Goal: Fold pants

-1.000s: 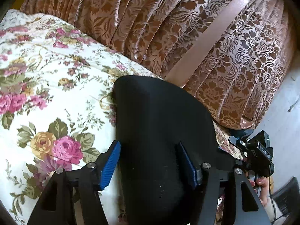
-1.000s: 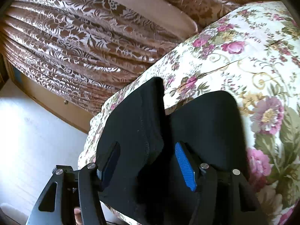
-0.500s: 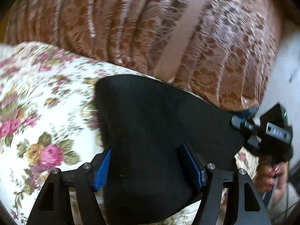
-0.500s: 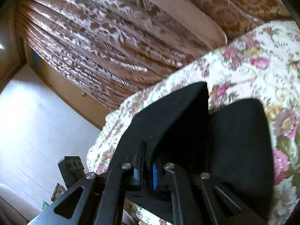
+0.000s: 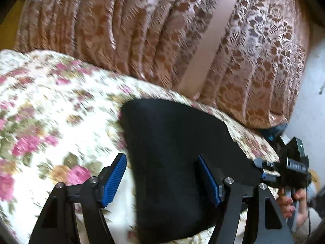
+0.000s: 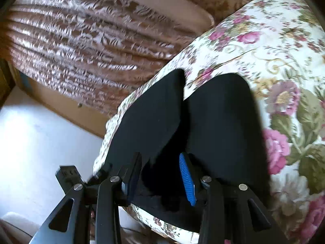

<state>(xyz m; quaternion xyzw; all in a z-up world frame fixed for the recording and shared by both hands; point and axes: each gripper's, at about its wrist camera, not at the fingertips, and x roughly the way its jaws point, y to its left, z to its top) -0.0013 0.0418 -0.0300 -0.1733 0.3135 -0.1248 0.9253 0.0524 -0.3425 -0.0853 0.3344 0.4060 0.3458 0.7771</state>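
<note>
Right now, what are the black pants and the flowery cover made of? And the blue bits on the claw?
Pants: probably soft knit cloth, matte black, no shine.
Cover: looks like printed woven fabric, cream with pink flowers, lightly creased.
Blue pads on the left claw: likely ribbed rubber or plastic; fine grooves show.

Brown patterned curtains (image 5: 142, 30) are hanging close behind the bed (image 5: 50, 111), closing off the far side. The black pants (image 5: 172, 162) are lying near the bed's corner, leaving the flowered cover to their left lying open for a pass. The right hand-held gripper (image 5: 284, 166) is crowding the corner beside the white floor (image 6: 36, 142).
</note>
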